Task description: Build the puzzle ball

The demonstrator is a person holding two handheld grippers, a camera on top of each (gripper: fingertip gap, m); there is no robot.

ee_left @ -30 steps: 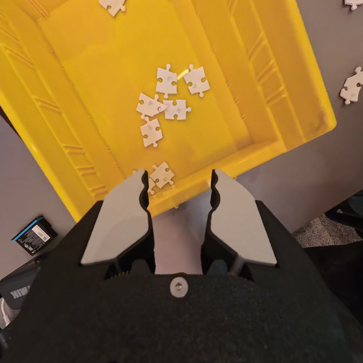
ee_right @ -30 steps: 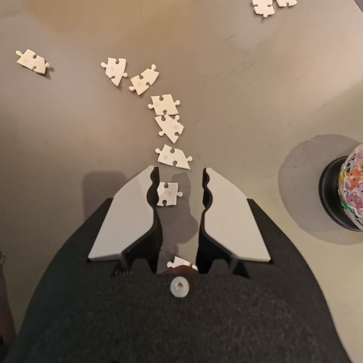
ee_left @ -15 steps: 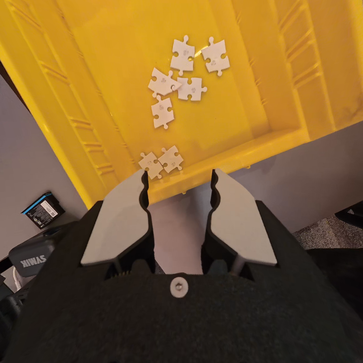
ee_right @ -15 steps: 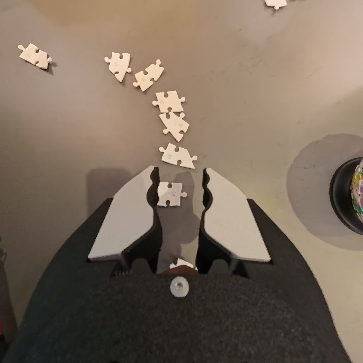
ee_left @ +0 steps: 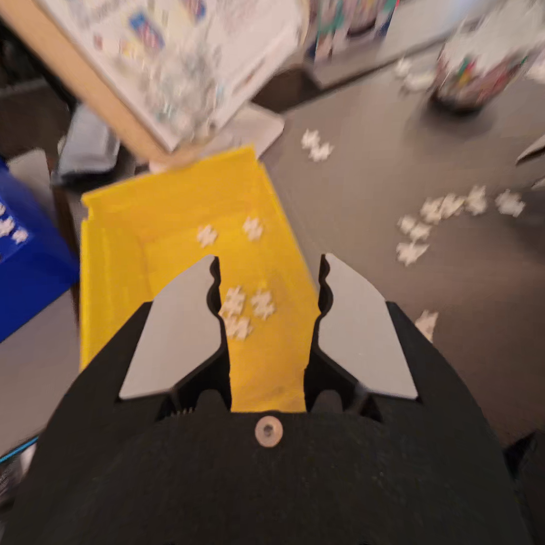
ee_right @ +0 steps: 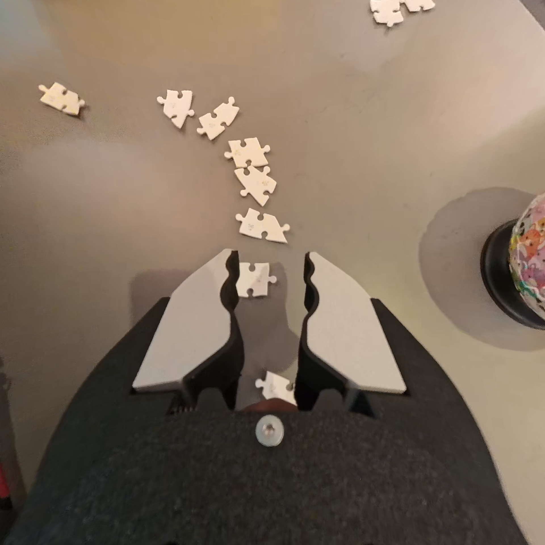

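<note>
My right gripper (ee_right: 270, 257) is open and empty above the grey table, with a white puzzle piece (ee_right: 254, 279) lying between its fingertips, close to the left one. Several more white pieces (ee_right: 262, 225) lie in a curved row ahead. The colourful puzzle ball (ee_right: 529, 262) sits on a black stand (ee_right: 498, 274) at the right edge. My left gripper (ee_left: 269, 261) is open and empty above a yellow bin (ee_left: 124, 265) that holds several white pieces (ee_left: 236, 309). The left wrist view is blurred. The ball (ee_left: 472, 67) also shows there, far right.
A blue bin (ee_left: 26, 259) stands left of the yellow one. A large flat box (ee_left: 165, 59) leans behind it. Loose white pieces (ee_left: 436, 212) lie on the table to the right of the yellow bin. Two more pieces (ee_right: 389, 11) lie at the far edge. My right fingertips sit around 40 centimeters from my left ones. My left tips are about 45 centimeters from the ball (ee_left: 472, 67), my right tips only 15 centimeters.
My left gripper has swung up and forward, so its view now looks across the bin and table instead of down into the bin. My right gripper has barely moved. Both stay open.
</note>
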